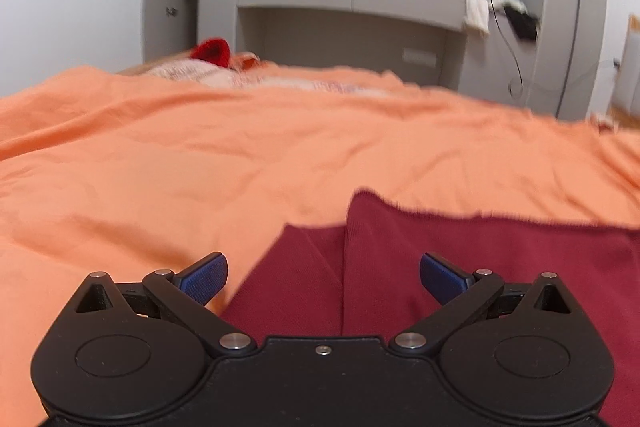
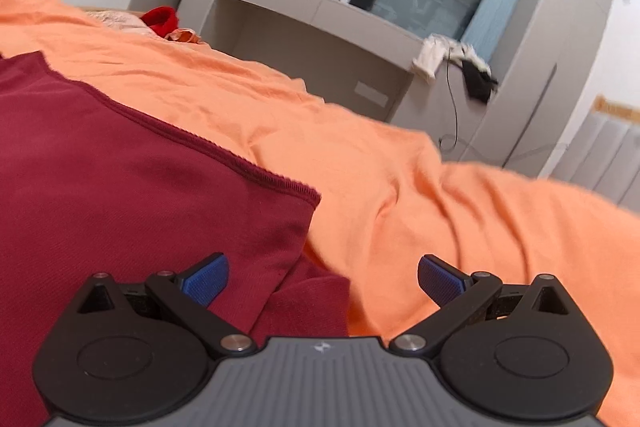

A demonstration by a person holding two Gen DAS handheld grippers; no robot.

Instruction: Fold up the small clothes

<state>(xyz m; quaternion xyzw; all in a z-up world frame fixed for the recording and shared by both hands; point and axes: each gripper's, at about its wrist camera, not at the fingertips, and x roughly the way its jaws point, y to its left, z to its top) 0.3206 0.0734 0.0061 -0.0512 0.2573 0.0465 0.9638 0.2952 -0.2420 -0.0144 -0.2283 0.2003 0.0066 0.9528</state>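
A dark red garment (image 1: 440,267) lies flat on an orange sheet (image 1: 200,155). In the left wrist view its left part shows, with a fold line running toward me. My left gripper (image 1: 323,277) is open and empty, low over the garment's near left part. In the right wrist view the garment (image 2: 140,187) fills the left side, its ribbed hem ending in a corner. My right gripper (image 2: 323,277) is open and empty, over the garment's right edge where it meets the orange sheet (image 2: 440,207).
A bright red knitted item (image 1: 212,51) and pale patterned cloth lie at the bed's far edge; the red item also shows in the right wrist view (image 2: 161,19). Beyond stands a grey shelf unit (image 1: 352,27) with a window, hanging cloths and a cable.
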